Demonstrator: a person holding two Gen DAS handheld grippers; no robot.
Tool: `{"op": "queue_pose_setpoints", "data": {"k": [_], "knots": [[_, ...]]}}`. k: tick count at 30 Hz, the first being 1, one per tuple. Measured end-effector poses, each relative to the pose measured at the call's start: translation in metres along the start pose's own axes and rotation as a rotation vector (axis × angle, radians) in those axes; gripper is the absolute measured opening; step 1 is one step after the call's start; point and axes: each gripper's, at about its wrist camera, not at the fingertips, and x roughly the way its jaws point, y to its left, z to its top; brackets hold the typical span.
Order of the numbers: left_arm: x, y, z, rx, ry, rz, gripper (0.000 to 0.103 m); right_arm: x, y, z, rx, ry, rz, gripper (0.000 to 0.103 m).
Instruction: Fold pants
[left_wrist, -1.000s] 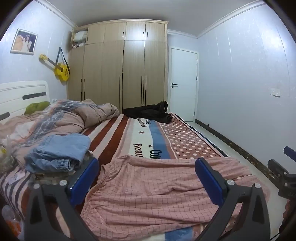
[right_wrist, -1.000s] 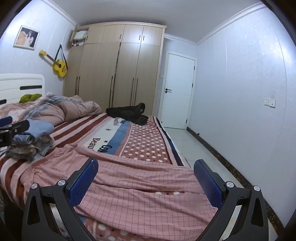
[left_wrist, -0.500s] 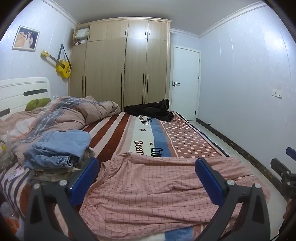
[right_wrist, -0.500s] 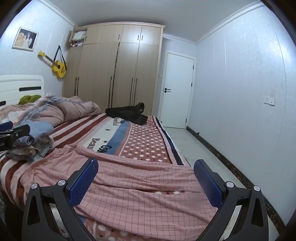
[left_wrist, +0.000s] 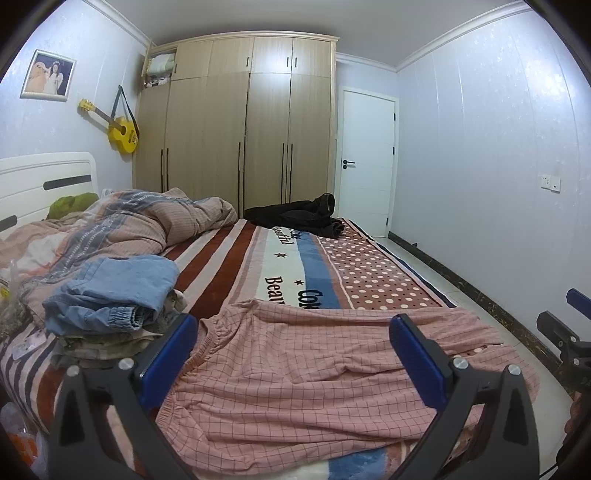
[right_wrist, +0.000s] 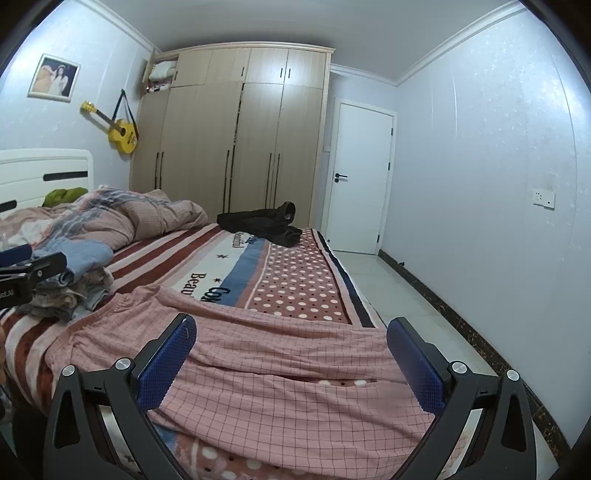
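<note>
The bed (left_wrist: 229, 266) carries the pants (left_wrist: 314, 362), spread flat at its near edge, seemingly unfolded; all folding remains. Left gripper (left_wrist: 293, 352) and right gripper (right_wrist: 291, 356) hover above, jaws wide, empty.

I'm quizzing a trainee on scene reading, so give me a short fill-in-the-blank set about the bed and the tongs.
1. Both the left tongs and right tongs are ____.
2. The pink checked pants lie spread on the ____.
3. The guitar on the wall is ____.
4. The black garment lies ____ from the camera than the pants.

Missing words: open; bed; yellow; farther
</note>
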Motion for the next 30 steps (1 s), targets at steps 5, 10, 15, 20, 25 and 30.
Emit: {"op": "queue_pose_setpoints", "data": {"k": [5, 10, 15, 20, 25, 30], "knots": [[0.0, 0.0, 0.0, 0.002, -0.005, 0.002, 0.102, -0.001, -0.002, 0.001, 0.012, -0.002, -0.001, 0.103], [-0.001, -0.001, 0.001, 0.009, -0.011, 0.01, 0.102, 0.0, -0.004, 0.003, 0.016, -0.004, -0.001, 0.103], [-0.003, -0.001, 0.003, 0.007, -0.016, 0.014, 0.102, 0.0, -0.004, 0.004, 0.019, -0.006, 0.0, 0.103], [-0.006, 0.001, 0.003, 0.006, -0.026, 0.021, 0.102, 0.0, -0.004, 0.004, 0.019, -0.007, -0.002, 0.103], [-0.01, 0.001, 0.005, 0.009, -0.036, 0.025, 0.102, -0.001, -0.004, 0.006, 0.034, -0.012, -0.003, 0.103], [-0.014, 0.0, 0.005, 0.015, -0.045, 0.036, 0.102, -0.002, -0.004, 0.006, 0.04, -0.017, -0.002, 0.103]]}}
